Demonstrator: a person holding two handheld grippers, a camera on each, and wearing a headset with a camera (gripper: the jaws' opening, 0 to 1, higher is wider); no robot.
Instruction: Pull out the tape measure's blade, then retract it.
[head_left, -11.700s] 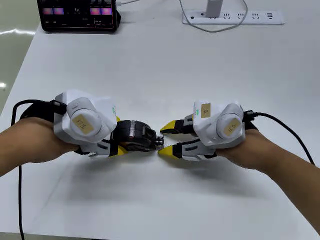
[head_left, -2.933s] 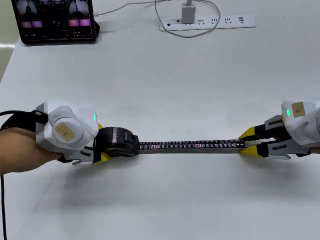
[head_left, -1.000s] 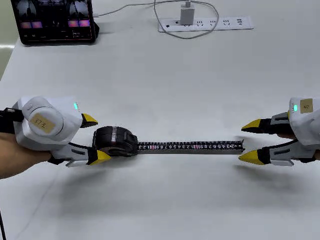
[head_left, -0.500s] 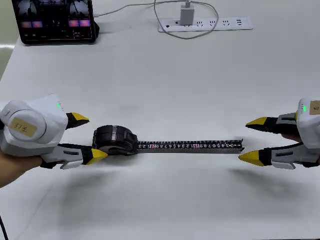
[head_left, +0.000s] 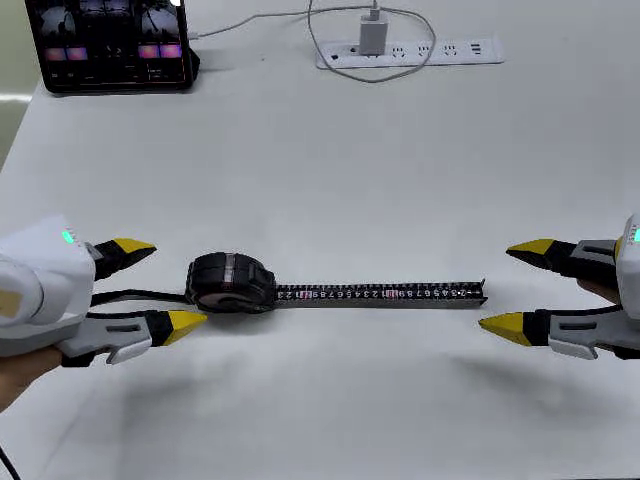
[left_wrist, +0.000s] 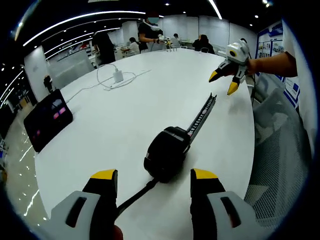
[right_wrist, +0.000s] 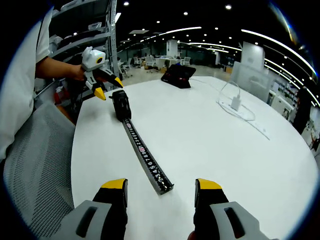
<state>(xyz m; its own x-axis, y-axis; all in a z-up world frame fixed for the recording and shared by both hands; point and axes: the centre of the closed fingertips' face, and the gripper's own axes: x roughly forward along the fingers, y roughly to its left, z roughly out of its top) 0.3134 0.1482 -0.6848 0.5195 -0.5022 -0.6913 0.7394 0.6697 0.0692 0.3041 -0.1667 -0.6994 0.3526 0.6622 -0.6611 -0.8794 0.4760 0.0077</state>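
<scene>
"How far along are they?"

"On the big white table (head_left: 330, 150) the blade (head_left: 380, 293) lies pulled out flat, numbers up. It runs from the black case (head_left: 230, 282) toward the right gripper (head_left: 497, 287). I'd say the pull is done and the retract not yet begun."

"Is anything holding it?"

"No. Both grippers are spread wide, with nothing between the jaws. The left gripper (head_left: 172, 282) sits just beside the back of the case, its jaws either side of the thin black strap (head_left: 140, 296) trailing off it. The right one is near the hooked tip (head_left: 482, 292), not touching it."

"So what next?"

"My guess is the left closes on the case to steady it and the lock gets freed. The right would mind the tip so the blade doesn't whip home. I can't make out the lock button from here."

"And round about?"

"The tabletop is plain and glossy. It's a large hall with strip lights overhead and people (left_wrist: 150, 30) at the far end. There are shelves (right_wrist: 85, 30) and a mesh chair (right_wrist: 35, 165) by the person. At the table's far edge there's a dark tablet (head_left: 115, 45) with its screen lit. Beside it is a white power strip (head_left: 410, 50) with a charger (head_left: 373, 35) plugged in, its cable looped."
</scene>
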